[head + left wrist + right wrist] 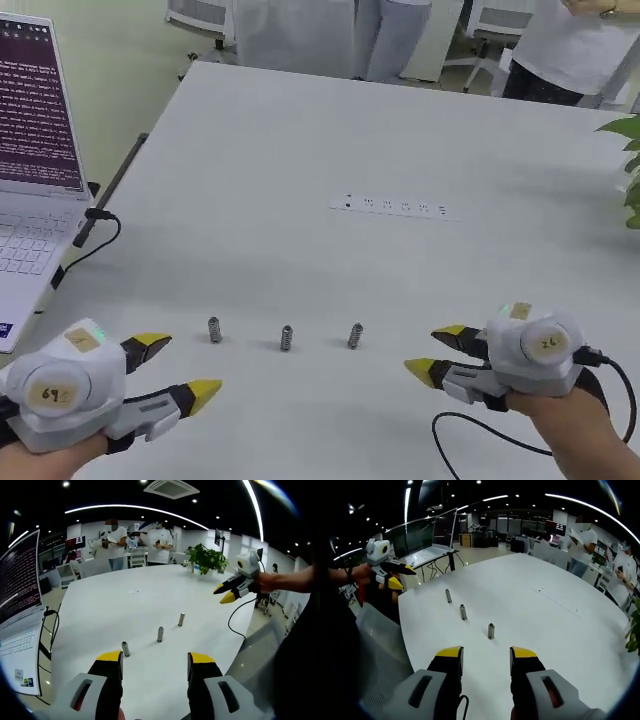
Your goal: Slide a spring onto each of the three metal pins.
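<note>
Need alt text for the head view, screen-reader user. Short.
A row of three small upright springs stands on a white table, between two open yellow-tipped grippers: the left gripper at lower left, the right gripper at lower right. An open laptop sits at the left edge, a power strip beyond the springs.

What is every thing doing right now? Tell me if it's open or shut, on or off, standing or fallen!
Left yellow-tipped gripper, open, holding nothing.
Right yellow-tipped gripper, open, holding nothing.
Left small metal pin, standing, spring coils around it.
Middle small metal pin, standing, spring coils around it.
Right small metal pin, standing, spring coils around it.
White laptop, lid open, screen lit.
Black cable, plugged into the laptop.
</note>
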